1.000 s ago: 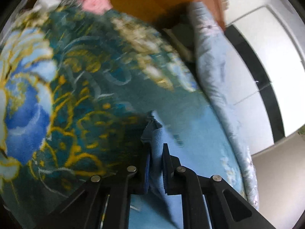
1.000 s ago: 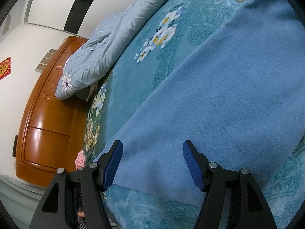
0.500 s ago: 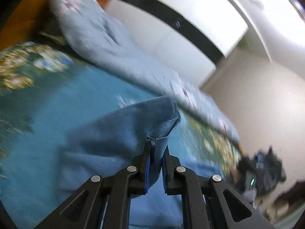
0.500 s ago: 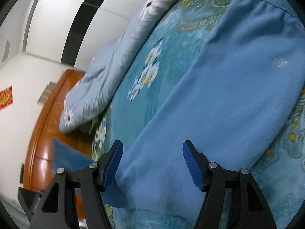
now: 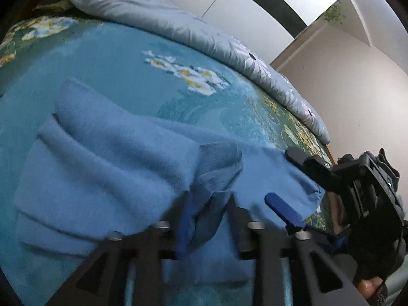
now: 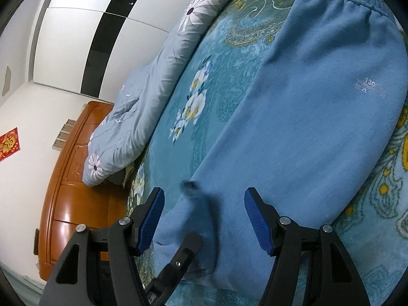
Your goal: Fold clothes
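Garment: the blue fleece garment (image 6: 306, 117) lies on the floral bedspread (image 5: 122, 58), filling the centre and right of the right wrist view, ribbed hem at upper right.
Left gripper (image 5: 206, 216): low centre of its own view, fingers blurred, a fold of fleece bunched between them; pinching or letting go, I cannot tell.
Right gripper (image 6: 204, 216): spread wide, nothing between the pads, hovering over the near edge.
Feel: looks soft, light, floppy; likely to sag and drag.
Grip: hem or a corner edge, through both layers.

Teal floral blanket (image 5: 122, 58) beneath grey flowered quilt (image 6: 142, 107), wooden headboard (image 6: 68, 186), white wardrobe doors (image 6: 68, 40) behind.
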{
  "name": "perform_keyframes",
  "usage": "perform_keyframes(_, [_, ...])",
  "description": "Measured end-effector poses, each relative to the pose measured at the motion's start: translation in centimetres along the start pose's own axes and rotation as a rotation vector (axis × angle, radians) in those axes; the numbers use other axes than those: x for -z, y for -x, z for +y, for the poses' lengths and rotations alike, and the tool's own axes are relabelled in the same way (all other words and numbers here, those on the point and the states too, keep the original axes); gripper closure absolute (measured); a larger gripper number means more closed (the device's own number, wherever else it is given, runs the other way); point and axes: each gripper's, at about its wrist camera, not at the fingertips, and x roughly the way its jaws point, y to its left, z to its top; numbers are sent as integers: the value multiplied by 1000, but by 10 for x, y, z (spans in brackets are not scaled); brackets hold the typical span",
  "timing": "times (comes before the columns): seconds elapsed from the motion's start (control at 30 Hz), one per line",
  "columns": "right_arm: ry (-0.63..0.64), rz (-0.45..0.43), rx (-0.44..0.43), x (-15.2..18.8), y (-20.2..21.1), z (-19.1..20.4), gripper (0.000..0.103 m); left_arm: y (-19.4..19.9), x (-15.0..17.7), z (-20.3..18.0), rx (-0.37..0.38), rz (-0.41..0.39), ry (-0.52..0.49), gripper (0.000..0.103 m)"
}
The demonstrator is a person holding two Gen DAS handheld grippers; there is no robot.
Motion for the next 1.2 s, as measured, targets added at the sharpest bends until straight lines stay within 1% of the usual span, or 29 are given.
perform_keyframes(0.07, [6,4,2,1,0,0,36,9,3,3,45,-3,7,46])
perform_keyframes(0.1, [9,6,4,1,-1,1,36,15,4,5,63,-15,8,45])
perform_keyframes(0.13, [11,8,7,2,-1,1,36,25,3,8,66,-42,9,45])
perform_keyframes(0.17, [14,14,8,2,-2,1,36,37,2,14,44,-81,12,43])
perform_keyframes(0.27, [22,36,16,5,-7,1,36,71,4,37,-87,-214,37,40])
perform_keyframes(0.37, [31,58,33,9,-13,2,36,89,4,63,-236,-286,82,39])
perform_keyframes(0.4, [34,66,38,10,-15,2,36,90,5,72,-260,-290,103,39])
perform_keyframes(0.43, [37,73,44,11,-16,2,36,90,6,81,-265,-289,125,39])
perform_keyframes(0.57, [50,102,66,16,-24,2,36,82,11,102,-257,-234,194,39])
perform_keyframes(0.63, [78,106,94,19,-25,5,36,82,12,106,-255,-217,201,39])
perform_keyframes(0.8, [172,116,167,28,-31,17,37,84,15,103,-233,-206,186,39])
perform_keyframes(0.87, [196,133,160,34,-34,21,44,86,16,105,-219,-202,195,39])
perform_keyframes(0.93, [199,172,129,39,-39,23,66,89,16,108,-199,-201,210,39])
perform_keyframes(0.97, [198,190,115,42,-42,23,74,90,16,110,-187,-201,221,39])
perform_keyframes(1.0, [196,207,102,44,-45,23,89,92,16,112,-175,-201,232,39])
perform_keyframes(1.03, [195,225,88,47,-47,23,93,93,15,114,-164,-201,243,39])
perform_keyframes(1.07, [199,220,83,48,-47,24,94,93,15,116,-154,-203,254,39])
perform_keyframes(1.13, [245,147,83,46,-35,32,96,94,14,119,-132,-205,275,39])
perform_keyframes(1.2, [305,50,45,43,-15,45,97,95,13,122,-120,-206,287,39])
